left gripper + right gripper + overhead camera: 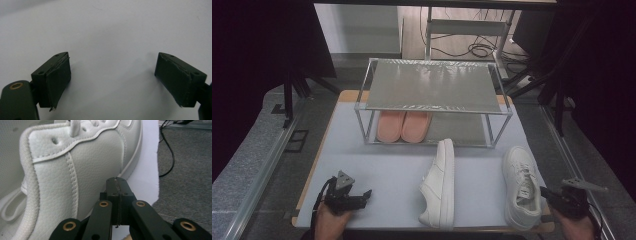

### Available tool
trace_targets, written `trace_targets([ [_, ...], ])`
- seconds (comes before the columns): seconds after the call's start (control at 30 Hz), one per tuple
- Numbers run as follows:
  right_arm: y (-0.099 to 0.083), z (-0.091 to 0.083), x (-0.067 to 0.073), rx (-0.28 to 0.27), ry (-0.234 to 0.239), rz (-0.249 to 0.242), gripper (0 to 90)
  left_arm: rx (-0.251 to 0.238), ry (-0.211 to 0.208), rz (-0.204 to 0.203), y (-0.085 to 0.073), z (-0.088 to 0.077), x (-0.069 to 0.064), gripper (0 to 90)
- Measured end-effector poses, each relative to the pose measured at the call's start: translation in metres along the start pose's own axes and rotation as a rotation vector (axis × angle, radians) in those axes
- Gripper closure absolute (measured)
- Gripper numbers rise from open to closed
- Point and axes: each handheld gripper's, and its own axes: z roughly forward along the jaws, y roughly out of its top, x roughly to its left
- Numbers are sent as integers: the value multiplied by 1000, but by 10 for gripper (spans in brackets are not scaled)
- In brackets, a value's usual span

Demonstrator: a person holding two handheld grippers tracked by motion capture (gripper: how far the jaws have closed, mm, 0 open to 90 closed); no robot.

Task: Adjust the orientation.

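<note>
Two white sneakers are on the white mat (382, 165). One sneaker (439, 185) lies on its side at the centre front. The other sneaker (521, 187) stands upright at the front right. My right gripper (544, 193) is shut with nothing in it, close beside that sneaker's heel. In the right gripper view the closed tips (117, 182) sit just right of the leather heel side (62, 175); whether they touch it is unclear. My left gripper (366, 194) rests open at the front left. Its jaws (112, 80) stand wide over bare mat.
A metal two-tier rack (432, 85) stands at the back of the table, with a pair of pink slippers (403, 126) on its lower shelf. The mat's right edge (150, 170) is near my right gripper, with grey floor and a black cable (170, 152) beyond.
</note>
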Motion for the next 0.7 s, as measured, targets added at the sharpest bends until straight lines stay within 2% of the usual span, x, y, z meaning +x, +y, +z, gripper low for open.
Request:
trace_targets([
  [0.2, 6, -14, 1, -28, 19, -2, 900, 0, 0, 0, 0, 0, 0, 135],
  [0.43, 22, -31, 11, -69, 40, -34, 900, 0, 0, 0, 0, 0, 0, 135],
  [0.7, 37, -40, 30, -114, 119, -57, 900, 0, 0, 0, 0, 0, 0, 135],
])
